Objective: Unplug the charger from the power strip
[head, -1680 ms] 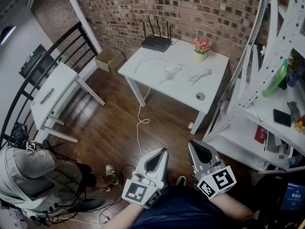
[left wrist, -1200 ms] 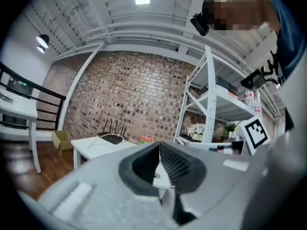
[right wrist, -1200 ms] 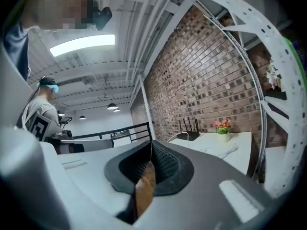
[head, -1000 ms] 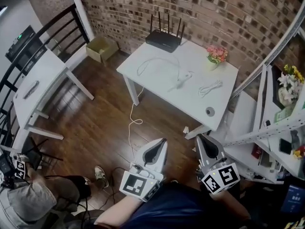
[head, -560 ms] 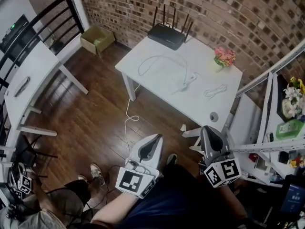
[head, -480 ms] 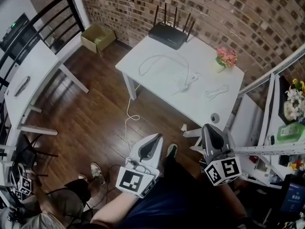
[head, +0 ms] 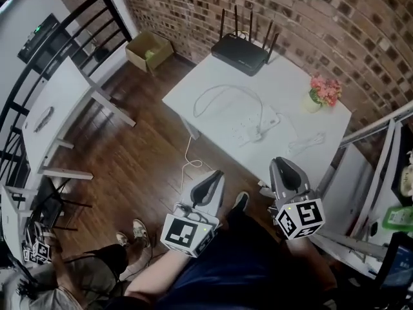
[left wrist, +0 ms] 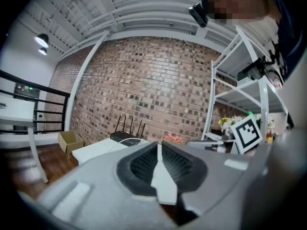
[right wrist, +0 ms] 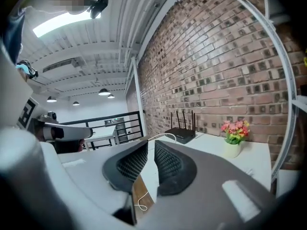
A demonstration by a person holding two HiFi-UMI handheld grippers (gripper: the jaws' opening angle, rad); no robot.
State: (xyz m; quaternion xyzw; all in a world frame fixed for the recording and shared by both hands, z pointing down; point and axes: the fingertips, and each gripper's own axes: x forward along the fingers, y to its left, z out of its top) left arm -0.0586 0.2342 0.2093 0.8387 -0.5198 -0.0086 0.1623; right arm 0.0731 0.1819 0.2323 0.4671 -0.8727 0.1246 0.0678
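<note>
White plastic power strip (head: 250, 132) lies flat near the front edge of the white rectangular desk (head: 292, 76), slanted, w/ a small white charger block (head: 271, 118) seated at its right end. It's too small to make out the plug or prongs. A thin white cable (head: 222, 92) loops across the desk top from the strip area, and another white cord (head: 188, 165) drops off the front edge to the dark wood floor (head: 135, 166).

Behind the strip sits a black router w/ four antennas (head: 242, 45) against the red brick wall (head: 310, 11). To the right there's a small pot of pink flowers (head: 321, 92), plus a coiled white lead (head: 307, 143) near the front right corner.

Both grippers hover low in front of the desk, well apart from the strip, pointing roughly level toward it. Left gripper (head: 217, 175) sits over the floor by the desk's front left; its jaws are opening, a thin slit, nothing between. Right gripper (head: 279, 163) is just off the front edge; jaws opening too, narrow gap, empty. A marker cube sits at the back of each.

Further out: tan cardboard box (head: 150, 49) by the wall, second white desk (head: 58, 118) left, black metal railing (head: 39, 76), white metal shelving (head: 387, 147) right.
</note>
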